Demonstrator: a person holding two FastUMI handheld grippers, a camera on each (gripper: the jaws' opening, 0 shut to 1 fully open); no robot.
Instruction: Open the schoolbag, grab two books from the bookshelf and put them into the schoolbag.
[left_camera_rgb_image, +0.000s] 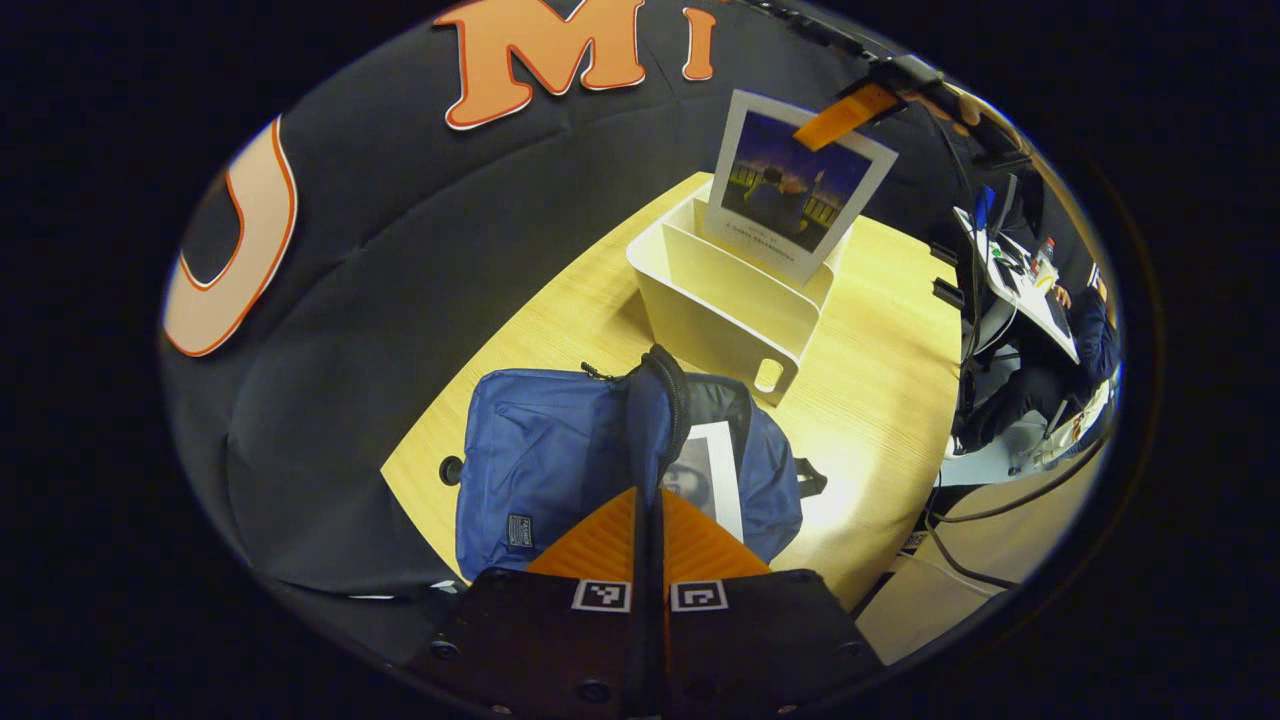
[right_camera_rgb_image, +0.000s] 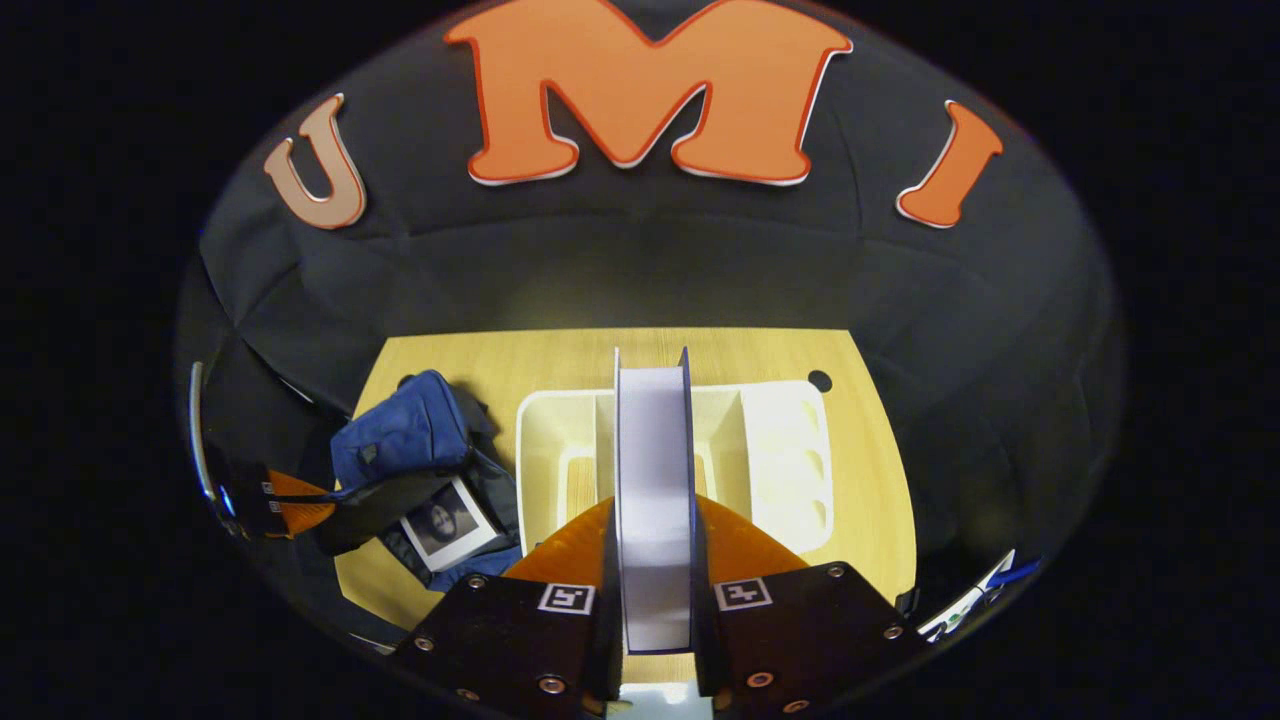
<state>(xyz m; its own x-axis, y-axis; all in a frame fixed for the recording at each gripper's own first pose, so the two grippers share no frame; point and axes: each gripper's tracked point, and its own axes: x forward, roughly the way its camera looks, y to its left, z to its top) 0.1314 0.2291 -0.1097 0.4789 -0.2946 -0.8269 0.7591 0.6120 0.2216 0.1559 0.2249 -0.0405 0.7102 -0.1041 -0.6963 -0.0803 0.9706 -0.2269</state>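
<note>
The left gripper (left_camera_rgb_image: 648, 520) has both fingers pressed on the dark edge of the blue schoolbag (left_camera_rgb_image: 545, 455), at the mouth of the bag, and it holds this edge up. The bag lies near one edge of the wooden tabletop (left_camera_rgb_image: 880, 400), and its opening is wide. One book (left_camera_rgb_image: 715, 470) with a grey picture on the cover is already lying inside the opening.

The right gripper (right_camera_rgb_image: 655, 560) is clamped on a second book (right_camera_rgb_image: 655, 490), with one finger on each cover. In the left gripper view this book (left_camera_rgb_image: 795, 185) stands upright in the white bookshelf (left_camera_rgb_image: 720, 300), with the right gripper at its top corner. The bookshelf sits on the tabletop just behind the bag. In the right gripper view the schoolbag (right_camera_rgb_image: 405, 435) lies beside the bookshelf (right_camera_rgb_image: 780, 450), with the left gripper (right_camera_rgb_image: 300, 503) on its edge.
</note>
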